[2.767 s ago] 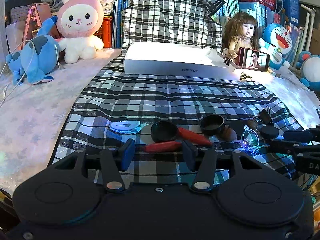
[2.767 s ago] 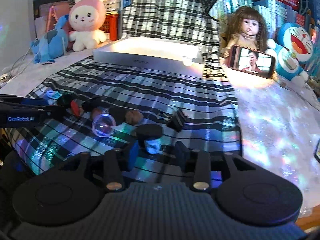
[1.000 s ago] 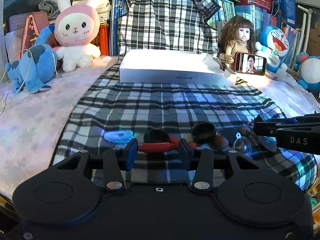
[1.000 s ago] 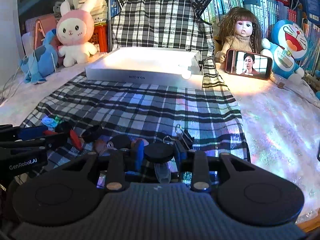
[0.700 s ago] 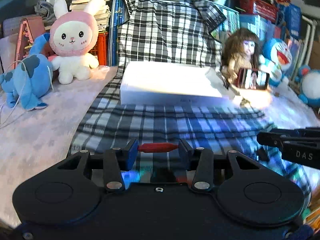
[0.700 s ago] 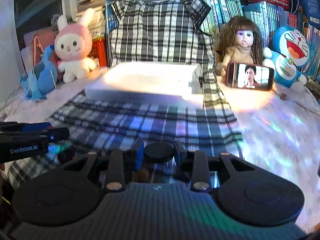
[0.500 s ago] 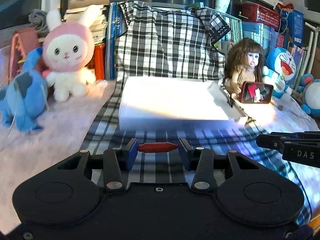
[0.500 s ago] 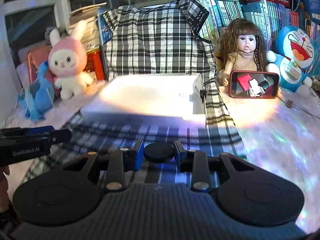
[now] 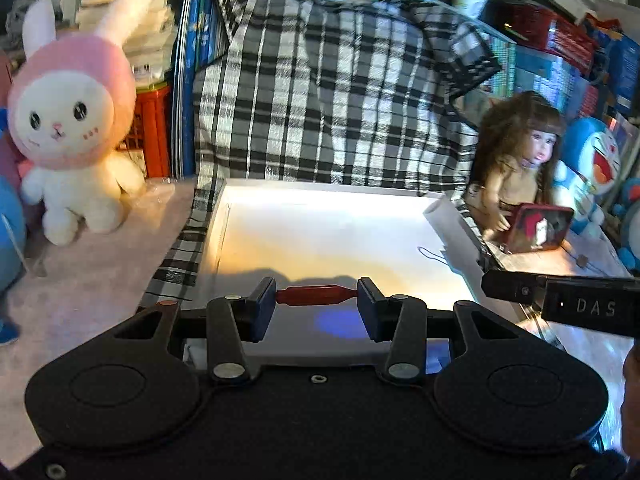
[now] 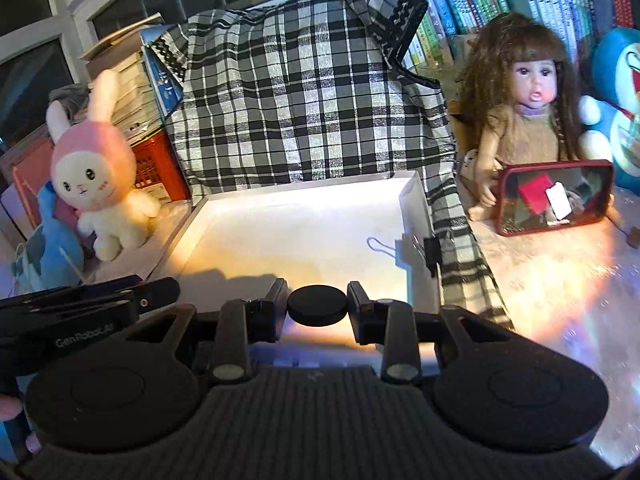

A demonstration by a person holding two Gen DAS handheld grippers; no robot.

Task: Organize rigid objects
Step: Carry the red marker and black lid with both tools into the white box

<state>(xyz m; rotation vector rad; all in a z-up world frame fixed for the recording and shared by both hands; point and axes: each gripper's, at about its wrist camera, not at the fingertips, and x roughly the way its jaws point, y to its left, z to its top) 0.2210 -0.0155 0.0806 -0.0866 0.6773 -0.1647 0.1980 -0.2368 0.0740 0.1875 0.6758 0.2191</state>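
Note:
My left gripper (image 9: 316, 300) is shut on a red rod-shaped piece (image 9: 316, 295), gripped end to end and held crosswise above the near edge of the white shallow box (image 9: 320, 236). My right gripper (image 10: 317, 311) is shut on a black round cap (image 10: 317, 310), also hovering at the box's (image 10: 304, 236) near edge. The box floor is bare apart from a binder clip (image 10: 430, 252) on its right wall with its wire loop lying inside. Each gripper shows at the side of the other's view: the right one (image 9: 560, 300), the left one (image 10: 80, 308).
A black-and-white plaid cloth (image 9: 320, 92) rises behind the box. A pink rabbit plush (image 9: 72, 120) and a blue plush stand left. A doll (image 10: 524, 120) with a red-cased phone (image 10: 556, 196) and a blue cat plush (image 10: 616, 108) stand right. Books line the back.
Both grippers have lifted off the plaid cloth with their objects and travelled forward to the white box. The small items left on the cloth have dropped out of view.

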